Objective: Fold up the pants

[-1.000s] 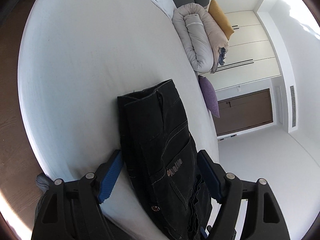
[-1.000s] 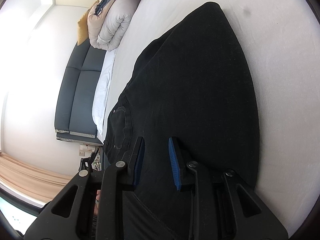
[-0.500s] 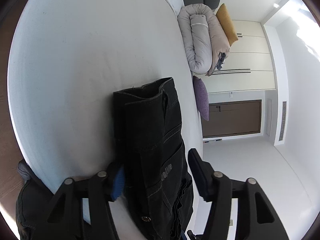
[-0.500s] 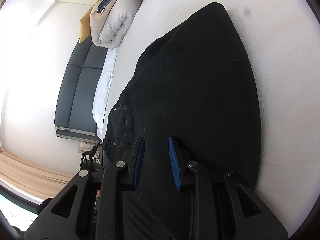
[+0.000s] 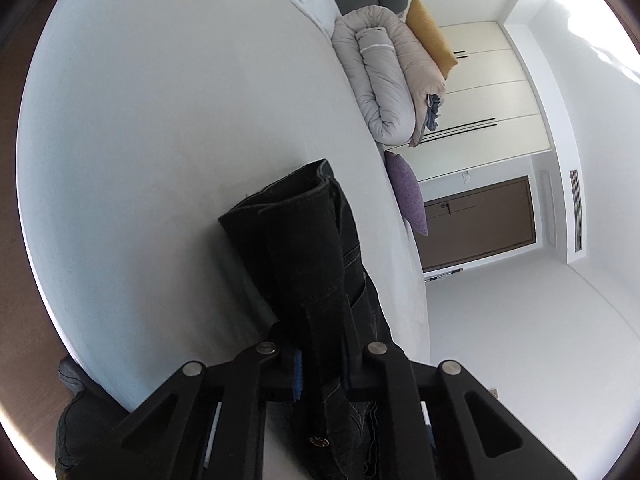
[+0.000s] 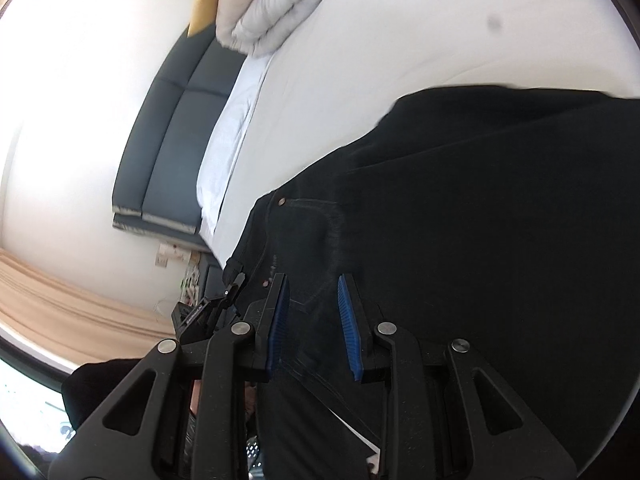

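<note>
Black jeans (image 5: 304, 248) lie on a white bed (image 5: 160, 120). My left gripper (image 5: 320, 364) is shut on the waistband end, and the cloth rises bunched from the sheet between its blue pads. In the right wrist view the jeans (image 6: 480, 208) spread wide and dark over the bed (image 6: 400, 40). My right gripper (image 6: 312, 320) has its blue pads close together with a fold of the jeans between them, near the pocket rivets.
A rolled grey duvet (image 5: 380, 80) with a yellow cushion and a purple pillow (image 5: 408, 192) sits at the bed's far end. A dark headboard (image 6: 168, 120) lies behind the bed. A brown door (image 5: 480, 224) and white wardrobes stand beyond.
My left gripper has closed from wide open onto the waistband and lifted it into a bunch. My right gripper has moved along the jeans toward the pocket, and the cloth has shifted.
</note>
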A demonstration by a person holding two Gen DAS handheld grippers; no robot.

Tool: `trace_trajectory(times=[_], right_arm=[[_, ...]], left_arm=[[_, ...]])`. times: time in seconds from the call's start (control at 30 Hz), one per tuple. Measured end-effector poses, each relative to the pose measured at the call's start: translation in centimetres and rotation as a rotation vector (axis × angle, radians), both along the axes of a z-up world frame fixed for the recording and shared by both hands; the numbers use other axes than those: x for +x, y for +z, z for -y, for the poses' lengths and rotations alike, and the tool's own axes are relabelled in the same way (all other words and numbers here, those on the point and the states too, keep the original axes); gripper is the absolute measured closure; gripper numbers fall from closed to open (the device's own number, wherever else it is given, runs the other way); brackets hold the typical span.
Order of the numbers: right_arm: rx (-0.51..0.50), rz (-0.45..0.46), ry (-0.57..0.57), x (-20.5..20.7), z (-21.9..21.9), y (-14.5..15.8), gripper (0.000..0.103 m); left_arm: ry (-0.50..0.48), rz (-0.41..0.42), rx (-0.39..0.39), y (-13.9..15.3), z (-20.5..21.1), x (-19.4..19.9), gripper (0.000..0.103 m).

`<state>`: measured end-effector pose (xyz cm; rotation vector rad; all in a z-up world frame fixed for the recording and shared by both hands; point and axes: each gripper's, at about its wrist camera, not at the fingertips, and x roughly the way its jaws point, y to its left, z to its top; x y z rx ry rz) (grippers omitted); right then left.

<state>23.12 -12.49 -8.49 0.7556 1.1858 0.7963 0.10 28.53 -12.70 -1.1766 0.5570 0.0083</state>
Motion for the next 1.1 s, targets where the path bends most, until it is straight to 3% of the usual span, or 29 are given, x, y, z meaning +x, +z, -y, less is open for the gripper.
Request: trace_trajectory(times=[0.13, 0.27, 0.37, 0.43, 0.67, 0.77, 0.87, 0.93, 1.0, 1.1], right_arm=[[-0.057, -0.053, 0.056, 2.6, -4.8, -1.7, 0.079], [-0.095, -0.111, 0.028, 4.1, -6.4, -3.8, 0.079], [-0.112, -0.134, 0.013, 4.6, -6.6, -5.0, 0.088], [-0.150, -0.135, 0.013, 4.7, -6.7, -5.6, 0.103], [-0.154, -0.089, 0.018, 4.3, -6.9, -6.2, 0.103], [-0.112, -0.070, 0.029, 4.3, -6.6, -6.0, 0.103], [-0.047, -0.079, 0.009, 3.8, -4.9, -4.9, 0.086], [0.016, -0.063, -0.018, 3.2, -3.1, -4.0, 0.043], [0.085, -0.033, -0.075, 2.5, -0.7, -2.7, 0.024], [0.117, -0.012, -0.103, 2.0, 2.4, -1.4, 0.023]], left_arm=[[-0.018, 0.020, 0.091, 1.6, 0.8, 0.1, 0.091], [-0.026, 0.026, 0.144, 2.4, 1.2, 0.2, 0.091], [-0.032, 0.027, 0.179, 2.8, 1.6, 0.3, 0.091], [-0.040, 0.031, 0.210, 3.4, 2.0, 0.4, 0.091], [-0.101, 0.066, 0.377, 6.9, 4.7, 1.0, 0.091], [-0.148, 0.084, 0.477, 8.9, 7.1, 1.5, 0.091], [-0.215, 0.111, 0.590, 11.1, 10.6, 2.1, 0.091], [-0.263, 0.128, 0.666, 12.1, 13.1, 2.4, 0.091], [-0.315, 0.144, 0.762, 12.7, 16.3, 2.8, 0.091], [-0.395, 0.151, 0.862, 12.5, 20.5, 3.1, 0.091]])
